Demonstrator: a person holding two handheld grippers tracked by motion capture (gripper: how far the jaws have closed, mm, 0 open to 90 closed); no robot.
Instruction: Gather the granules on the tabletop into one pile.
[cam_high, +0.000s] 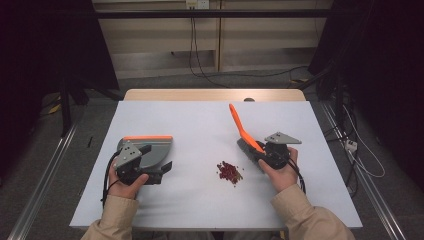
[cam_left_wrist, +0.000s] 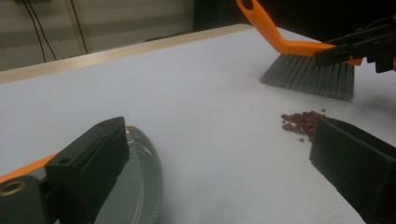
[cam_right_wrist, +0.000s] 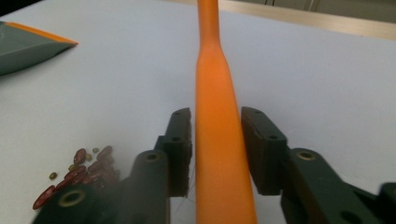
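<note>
A hand brush with an orange handle (cam_high: 239, 122) and grey bristles (cam_left_wrist: 308, 74) rests bristles-down on the white table (cam_high: 190, 125). My right gripper (cam_right_wrist: 217, 149) straddles the handle (cam_right_wrist: 215, 93); its pads stand a hair off it on both sides, so it is open. A small heap of red beans (cam_high: 228, 171) lies just left of the brush, also seen as beans (cam_right_wrist: 88, 168) by the left jaw. At the left lies a grey dustpan (cam_high: 152, 150) with an orange edge. My left gripper (cam_left_wrist: 219, 158) is wide open, one jaw over the dustpan (cam_left_wrist: 135, 186), bare table between the jaws.
The table's wooden far edge (cam_high: 215, 94) is bare. Cables (cam_high: 200, 65) trail on the floor beyond it, and metal rails (cam_high: 45, 175) run along both sides. The person's sleeves (cam_high: 112, 217) come in over the near edge.
</note>
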